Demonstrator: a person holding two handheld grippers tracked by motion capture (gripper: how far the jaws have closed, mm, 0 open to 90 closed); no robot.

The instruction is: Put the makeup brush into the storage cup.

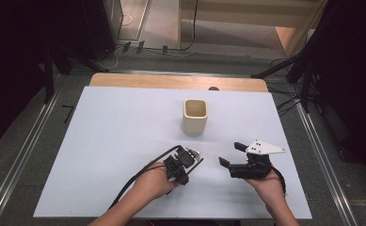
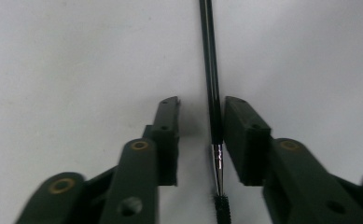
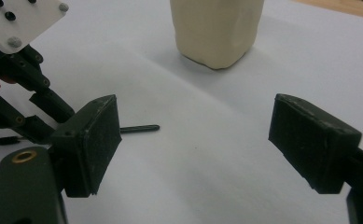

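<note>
A white table top [image 1: 115, 141] lies on a wooden board whose far edge [image 1: 171, 82] shows bare. Grey carpeted floor [image 1: 25, 160] surrounds it — metal rails [image 1: 18, 165] run along both sides, black cables [image 1: 124, 49] trail beyond, dark curtains [image 1: 11, 56] flank the room.

The tabletop [image 1: 115, 141] is showing plain pale white, with a light wooden strip at its far edge; the square cup [image 1: 195, 116] is looking cream all over, unpatterned; the pen [image 2: 212, 84] is showing glossy black with a silvery metal tip; both grippers are appearing black, the right gripper [image 1: 231, 154] carrying a white three-cornered plate.
</note>
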